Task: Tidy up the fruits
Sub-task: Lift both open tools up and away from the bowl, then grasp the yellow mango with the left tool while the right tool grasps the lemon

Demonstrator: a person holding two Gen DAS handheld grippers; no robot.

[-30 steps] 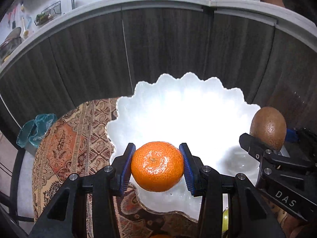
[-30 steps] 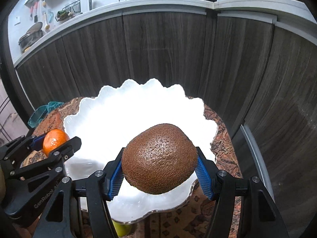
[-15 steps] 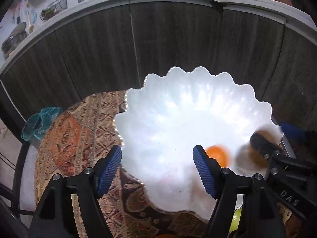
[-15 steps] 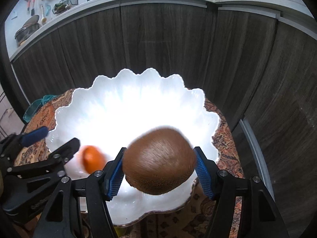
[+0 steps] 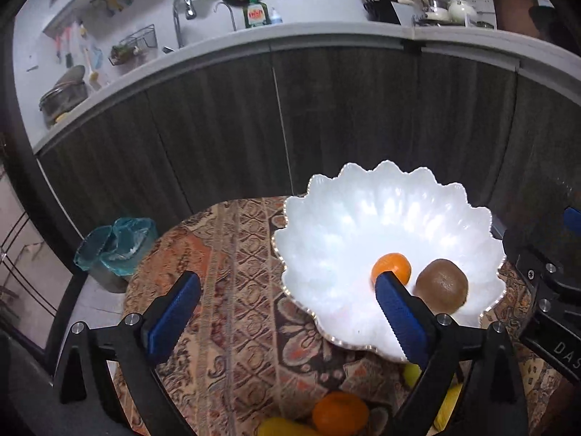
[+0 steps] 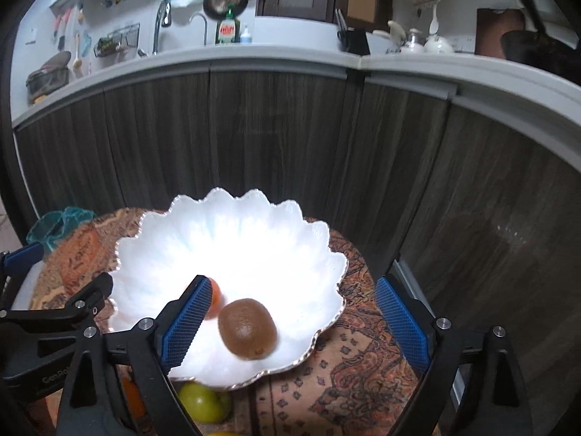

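The tangerine [image 5: 391, 267] and the kiwi [image 5: 441, 284] lay just beside each other in the white scalloped bowl [image 5: 363, 196] on the patterned tablecloth [image 5: 236, 290]. The left gripper [image 5: 287, 318] and right gripper [image 6: 294, 321] both hung above, jaws spread, holding nothing.

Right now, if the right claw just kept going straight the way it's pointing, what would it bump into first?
Most likely the kiwi lying in the white bowl: it sits between the fingers of the open right claw. Depth is hard to judge, so the bowl's near rim could come first.
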